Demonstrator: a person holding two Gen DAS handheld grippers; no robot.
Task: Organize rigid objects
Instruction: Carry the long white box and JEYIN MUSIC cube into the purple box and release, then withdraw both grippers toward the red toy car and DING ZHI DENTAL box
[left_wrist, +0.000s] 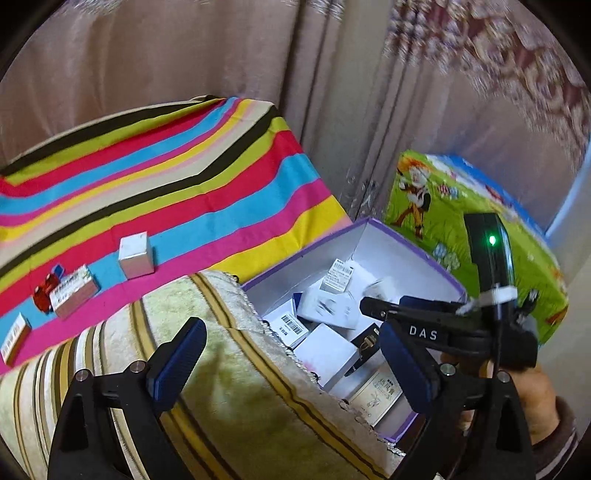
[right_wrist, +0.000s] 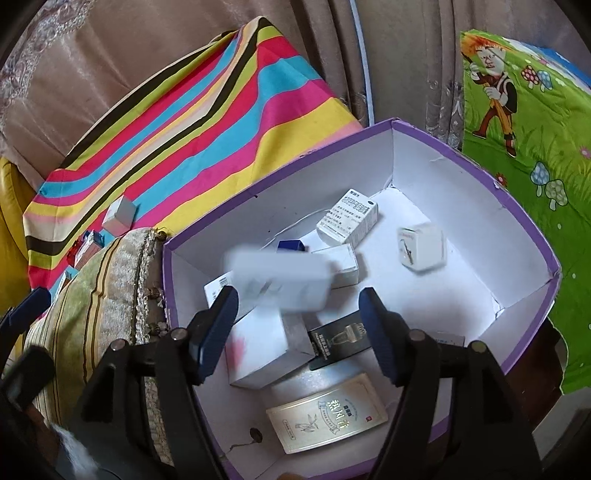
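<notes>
Purple cardboard edges the big storage box (right_wrist: 476, 173), white inside and already holding many small hard boxes. The right tool (right_wrist: 299, 325) hangs wide open right over it, gripping nothing. A blurry white box (right_wrist: 280, 280) lies just past its tips, long side running across them; it looks like it is dropping in. The left tool (left_wrist: 291, 365) is wide open too, over a soft striped cushion (left_wrist: 236, 398). Farther left, on the bright striped cloth (left_wrist: 184, 177), wait a shiny silver cube box (left_wrist: 136, 254) and a flat pink carton (left_wrist: 74, 295). The left tool is nearer them.
</notes>
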